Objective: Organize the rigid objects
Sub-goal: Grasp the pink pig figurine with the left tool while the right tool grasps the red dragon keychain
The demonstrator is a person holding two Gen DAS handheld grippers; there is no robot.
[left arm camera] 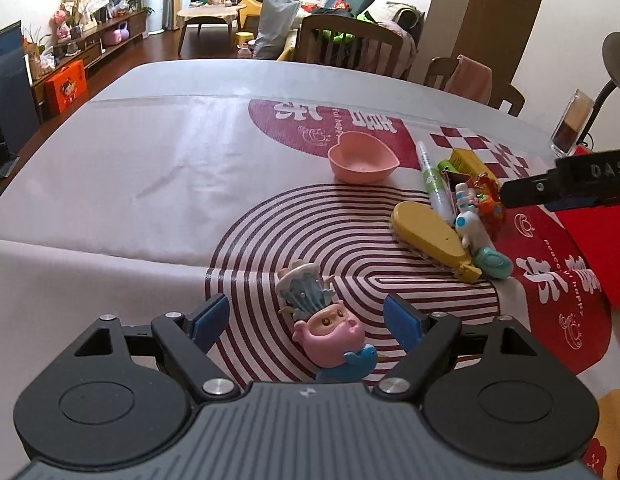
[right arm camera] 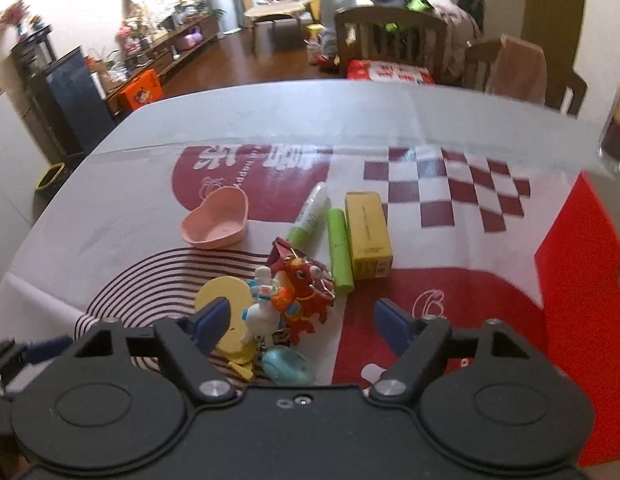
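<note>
Left gripper (left arm camera: 306,318), fingers spread wide, frames a pink-faced plastic figurine (left arm camera: 324,326) lying on the patterned tablecloth (left arm camera: 150,184); right gripper (right arm camera: 304,322), likewise agape, hovers over a red horse toy (right arm camera: 306,292) beside a pink heart-shaped bowl (right arm camera: 216,220).

Tabletop cloth (left arm camera: 150,168), white with maroon print. Wooden chair (left arm camera: 350,40) beyond far edge. Desk lamp (left arm camera: 616,60), glass cup (left arm camera: 572,124) at right. Orange box (left arm camera: 66,86) on floor.
</note>
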